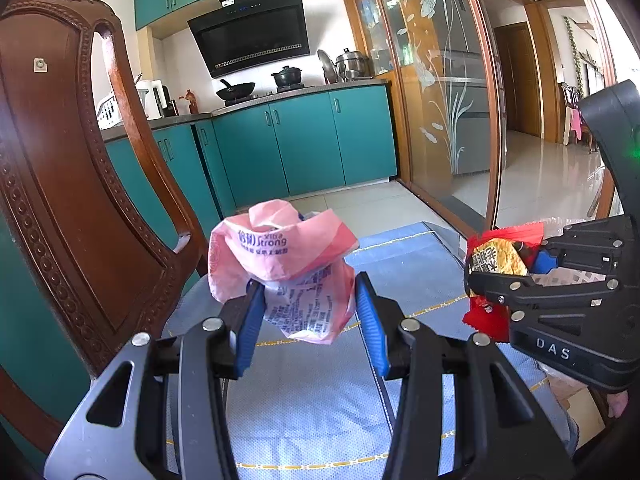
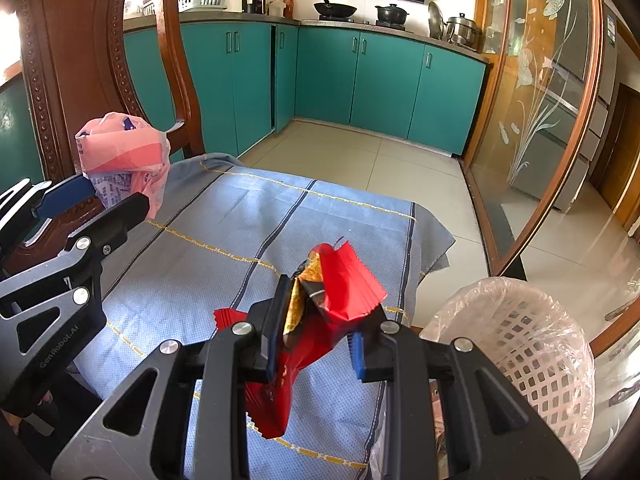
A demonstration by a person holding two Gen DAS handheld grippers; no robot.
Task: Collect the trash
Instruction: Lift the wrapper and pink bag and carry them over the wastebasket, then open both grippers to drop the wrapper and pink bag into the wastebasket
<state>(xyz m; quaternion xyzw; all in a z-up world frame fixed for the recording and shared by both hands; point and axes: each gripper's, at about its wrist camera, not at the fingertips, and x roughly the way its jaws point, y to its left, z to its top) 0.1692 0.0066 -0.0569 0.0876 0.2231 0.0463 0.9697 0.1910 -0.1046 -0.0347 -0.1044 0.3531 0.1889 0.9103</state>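
Note:
My left gripper [image 1: 310, 294] is shut on a crumpled pink plastic bag [image 1: 280, 256] with blue print and holds it above the blue tablecloth [image 1: 312, 400]. The bag also shows in the right wrist view [image 2: 124, 160], at the left, with the left gripper [image 2: 94, 194] under it. My right gripper [image 2: 320, 308] is shut on a red and gold snack wrapper [image 2: 340, 288] above the tablecloth [image 2: 200, 264]. The wrapper [image 1: 496, 256] and right gripper [image 1: 512, 270] show at the right of the left wrist view. A white lattice bin [image 2: 520, 344] lined with clear plastic stands at the lower right.
A carved wooden chair back [image 1: 60, 184] stands close on the left, also in the right wrist view [image 2: 60, 60]. Teal kitchen cabinets [image 2: 360, 80] line the far wall. A glass sliding door [image 2: 540, 100] is on the right. Tiled floor [image 2: 360, 160] lies beyond the table edge.

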